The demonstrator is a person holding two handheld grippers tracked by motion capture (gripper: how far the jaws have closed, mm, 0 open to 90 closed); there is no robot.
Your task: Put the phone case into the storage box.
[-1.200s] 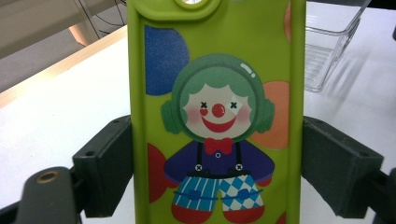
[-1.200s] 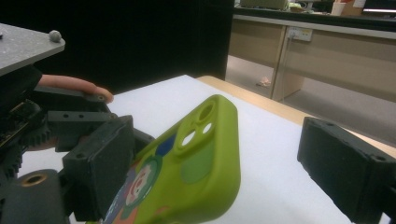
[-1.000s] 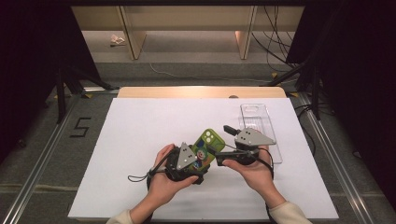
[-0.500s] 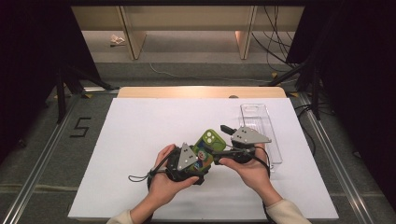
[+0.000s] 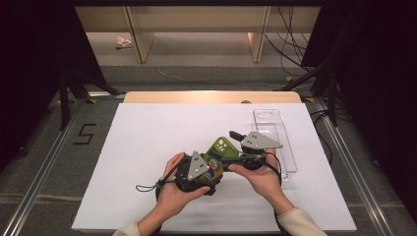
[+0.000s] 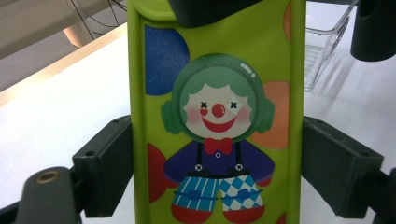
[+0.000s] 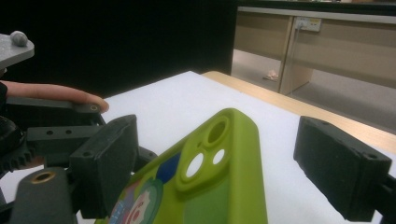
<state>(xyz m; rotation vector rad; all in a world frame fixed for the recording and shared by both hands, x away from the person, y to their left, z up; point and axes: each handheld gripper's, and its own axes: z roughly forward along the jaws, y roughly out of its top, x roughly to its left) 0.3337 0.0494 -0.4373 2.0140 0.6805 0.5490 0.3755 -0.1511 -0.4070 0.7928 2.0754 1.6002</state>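
Green phone case [image 5: 220, 149] sits low-centre in the high view, raised above the white desk [image 5: 147, 147]. Left gripper [image 6: 217, 168] pinches it: both fingers [image 6: 107, 170] press its long edges. Right gripper [image 7: 233, 172] straddles the camera-hole end; its fingers [image 7: 341, 172] stand spread, just closing slightly, right pad clear of the case. Clear tray [image 5: 275, 137] lies right of centre.

Green clown phone case [image 6: 217, 116] cut off top and bottom in left gripper view, its lower end hidden beneath left gripper [image 5: 196, 169] from above.
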